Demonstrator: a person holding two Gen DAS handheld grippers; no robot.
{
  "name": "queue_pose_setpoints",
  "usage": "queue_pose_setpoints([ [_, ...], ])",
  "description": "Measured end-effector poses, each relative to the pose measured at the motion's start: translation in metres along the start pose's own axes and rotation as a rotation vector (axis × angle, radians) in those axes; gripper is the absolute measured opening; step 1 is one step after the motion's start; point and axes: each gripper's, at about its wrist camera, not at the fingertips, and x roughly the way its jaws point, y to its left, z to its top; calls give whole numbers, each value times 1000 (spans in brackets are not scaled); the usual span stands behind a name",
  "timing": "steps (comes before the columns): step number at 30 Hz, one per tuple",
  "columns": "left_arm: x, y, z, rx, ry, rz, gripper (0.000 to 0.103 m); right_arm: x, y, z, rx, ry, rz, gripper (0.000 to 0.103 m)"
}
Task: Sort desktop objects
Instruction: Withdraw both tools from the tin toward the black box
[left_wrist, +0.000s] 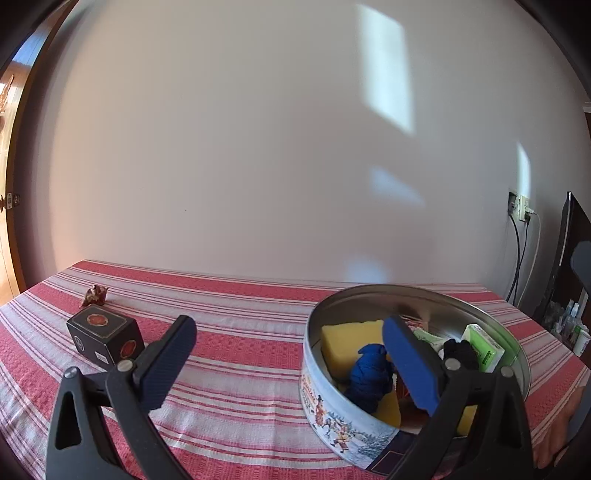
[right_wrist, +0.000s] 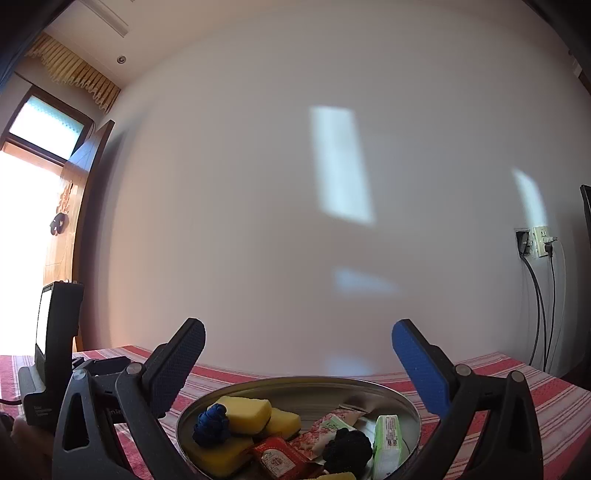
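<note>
The left gripper (left_wrist: 291, 354) hung with jaws spread and empty; the black cube box (left_wrist: 105, 338) sat on the striped tablecloth (left_wrist: 240, 321) just left of them. The right gripper (right_wrist: 299, 363), also spread, hovered over the round tin (right_wrist: 295, 384) holding yellow sponges (right_wrist: 245, 410).

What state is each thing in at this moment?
Left gripper: open, holding nothing.
Right gripper: open, holding nothing.
Round tin: lidless, holding sorted items.
Black box: on the tablecloth, outside the tin.
Candy wrapper: on the tablecloth, outside the tin.
</note>
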Motion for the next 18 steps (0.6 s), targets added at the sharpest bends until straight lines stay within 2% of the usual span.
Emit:
queue_pose_setpoints([
  [6, 0, 3, 0, 10, 3, 20, 102, 0, 10, 0, 7, 12, -5, 103],
  [13, -2, 7, 0, 0, 5, 33, 102, 2, 4, -3, 138, 47, 5, 103],
  [18, -8, 12, 0, 11, -9, 44, 102, 4, 17, -3, 115, 56, 27, 103],
])
